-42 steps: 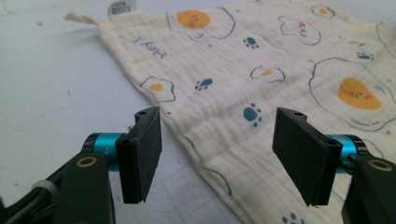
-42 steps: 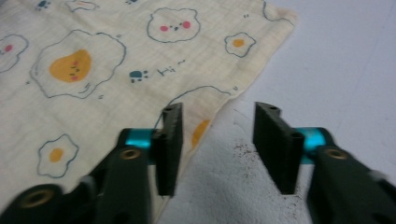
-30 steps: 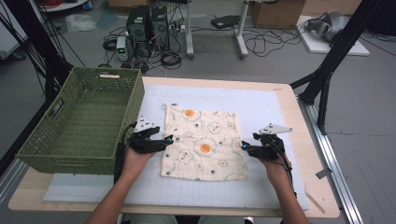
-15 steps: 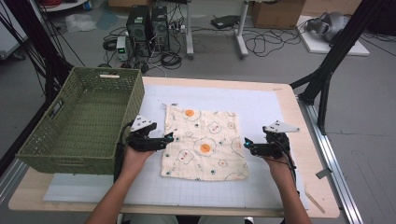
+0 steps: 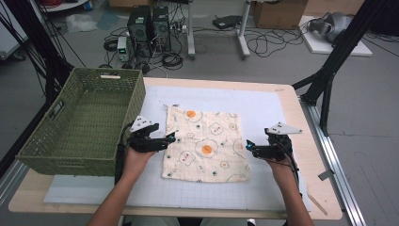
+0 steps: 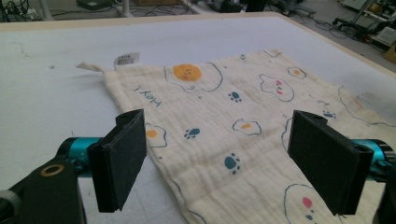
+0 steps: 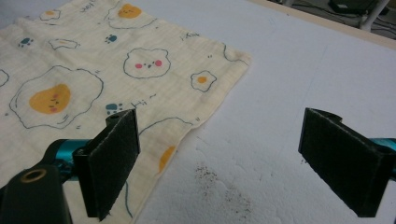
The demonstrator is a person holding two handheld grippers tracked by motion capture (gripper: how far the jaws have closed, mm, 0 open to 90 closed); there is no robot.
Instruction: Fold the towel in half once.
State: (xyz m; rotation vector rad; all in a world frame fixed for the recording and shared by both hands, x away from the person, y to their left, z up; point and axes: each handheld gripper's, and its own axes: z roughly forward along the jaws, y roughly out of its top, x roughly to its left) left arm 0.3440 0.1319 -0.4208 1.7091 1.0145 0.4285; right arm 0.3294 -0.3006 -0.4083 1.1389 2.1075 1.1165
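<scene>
High view: cloth [image 5: 205,146] flat between left gripper [image 5: 170,138] and right gripper [image 5: 249,147], both wide open, empty, just opened. Gripper views: thin soft muslin, light, limp; best pinched at side edges beneath each gripper's jaws.

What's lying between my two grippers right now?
The egg-print cloth lies flat between the left gripper and right gripper, seen in the high view.
</scene>
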